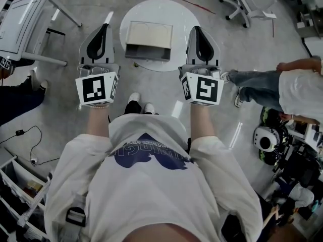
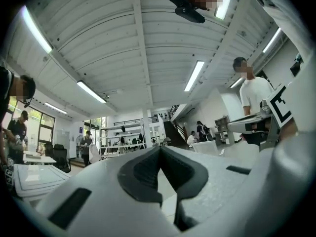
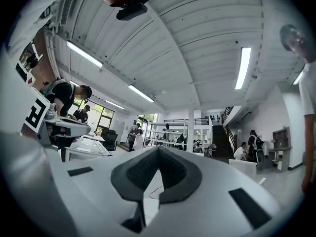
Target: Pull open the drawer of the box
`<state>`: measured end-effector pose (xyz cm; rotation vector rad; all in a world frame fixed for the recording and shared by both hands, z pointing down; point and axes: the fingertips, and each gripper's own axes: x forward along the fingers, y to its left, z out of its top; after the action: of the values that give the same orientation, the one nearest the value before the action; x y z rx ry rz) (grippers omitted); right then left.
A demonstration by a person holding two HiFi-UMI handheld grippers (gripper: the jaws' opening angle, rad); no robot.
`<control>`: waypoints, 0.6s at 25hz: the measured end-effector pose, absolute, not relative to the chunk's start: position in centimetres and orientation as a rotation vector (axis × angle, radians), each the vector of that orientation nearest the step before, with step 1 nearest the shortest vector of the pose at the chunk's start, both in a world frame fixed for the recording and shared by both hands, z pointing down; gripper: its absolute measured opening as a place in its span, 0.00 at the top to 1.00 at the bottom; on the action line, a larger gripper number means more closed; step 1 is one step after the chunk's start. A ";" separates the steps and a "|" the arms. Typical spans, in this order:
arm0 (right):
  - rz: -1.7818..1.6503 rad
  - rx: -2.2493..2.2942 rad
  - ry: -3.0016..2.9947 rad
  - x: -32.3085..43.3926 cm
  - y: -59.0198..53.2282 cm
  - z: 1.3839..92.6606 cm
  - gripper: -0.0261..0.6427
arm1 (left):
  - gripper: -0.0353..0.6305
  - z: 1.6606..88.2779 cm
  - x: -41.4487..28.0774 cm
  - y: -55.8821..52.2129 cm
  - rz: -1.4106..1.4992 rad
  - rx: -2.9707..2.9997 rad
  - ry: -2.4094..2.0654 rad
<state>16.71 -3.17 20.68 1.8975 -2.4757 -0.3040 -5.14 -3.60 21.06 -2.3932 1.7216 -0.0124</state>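
White and round, the counter (image 1: 186, 19) stands on the grey floor (image 1: 60, 120) in front of the person, and the box (image 1: 149, 34) sits at its middle. The box has a pale cream top. Its drawer (image 1: 146, 52) sticks out from the side nearest the person, with its inside dark.

The left claw (image 2: 160, 149) is raised and pointing out across the room, not down at the counter. Its dark-padded jaws are pressed together at the tips with nothing between them. The right claw (image 3: 158, 149) is the same: closed tight and empty, aimed level into the room. From the head view the two claws sit either side of the box, well clear of it and touching neither the box nor the drawer. Their marker cubes are close to the person's white shirt (image 1: 151, 185).

A seated person (image 1: 298, 84) is at the right edge, and an office chair (image 1: 250, 1) stands beyond the counter.
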 end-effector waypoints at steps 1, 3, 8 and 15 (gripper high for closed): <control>-0.304 1.904 -2.473 16.7 -3.3 20.6 0.96 | 0.94 20.9 -5.1 -3.8 -0.008 -2.396 1.706; -0.304 1.912 -2.469 16.6 -3.5 20.6 0.96 | 0.94 20.5 -5.1 -4.3 0.001 -2.399 1.681; -0.293 1.935 -2.457 16.6 -4.4 20.7 0.96 | 0.94 20.1 -5.1 -5.4 0.025 -2.412 1.641; -0.279 1.944 -2.420 16.1 -5.1 21.3 0.97 | 0.94 20.0 -5.3 -6.1 0.043 -2.431 1.624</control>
<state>16.12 -5.08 21.30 1.9443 -2.4196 -0.2789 -5.32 -6.06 19.97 -2.4309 1.6240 0.0431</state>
